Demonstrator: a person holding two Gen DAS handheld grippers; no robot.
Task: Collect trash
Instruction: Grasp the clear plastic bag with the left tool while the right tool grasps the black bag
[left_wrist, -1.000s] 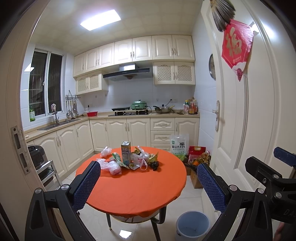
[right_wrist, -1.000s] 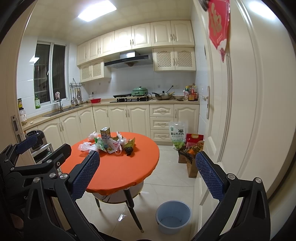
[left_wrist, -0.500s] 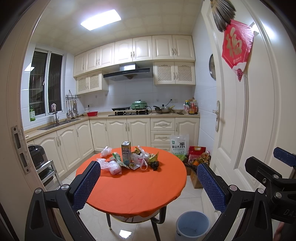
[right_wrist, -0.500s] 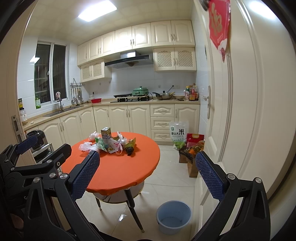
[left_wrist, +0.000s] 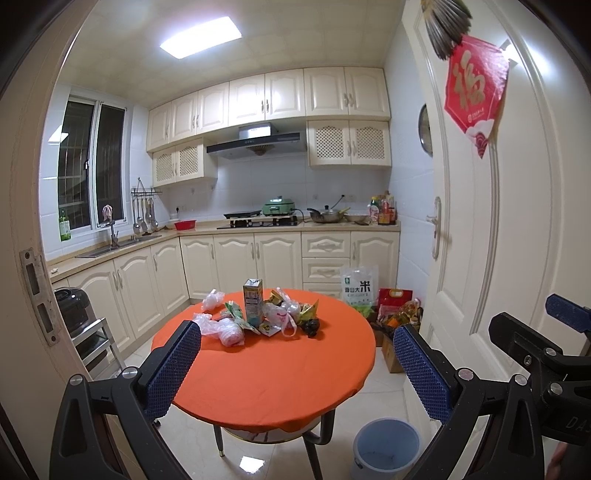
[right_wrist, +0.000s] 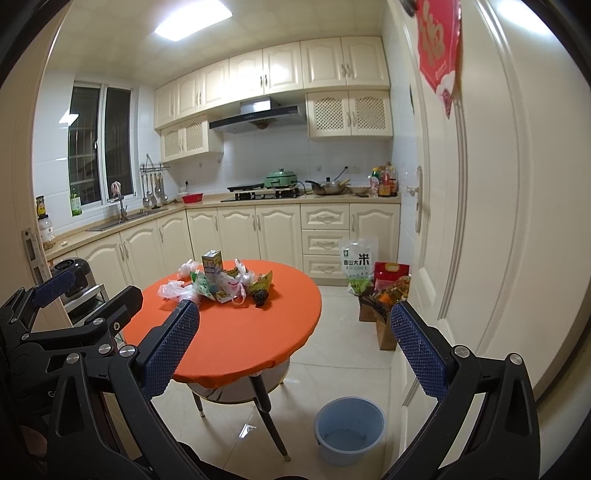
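Left claw (left_wrist: 295, 363): spread wide, nothing between its blue pads, held in the doorway well short of the worktop.
Right claw (right_wrist: 293, 349): also spread wide and empty, held beside the left one.
Worktop (left_wrist: 280, 373): round, covered in orange cloth, standing in the middle of the kitchen floor.
Trash (left_wrist: 258, 317): heaped on the far half of the worktop; an upright carton (left_wrist: 253, 301) stands amid crumpled clear plastic bags (left_wrist: 218, 326), wrappers and a small dark lump (left_wrist: 312, 326).
Bin (left_wrist: 386, 446): pale blue, open, on the floor just right of the worktop's legs.
Rice bag (left_wrist: 360, 290): on the floor against the lower cabinets, beside a red pack and a cardboard box.
Door (left_wrist: 517, 221): white, open at the right, with a red paper hanging on it.
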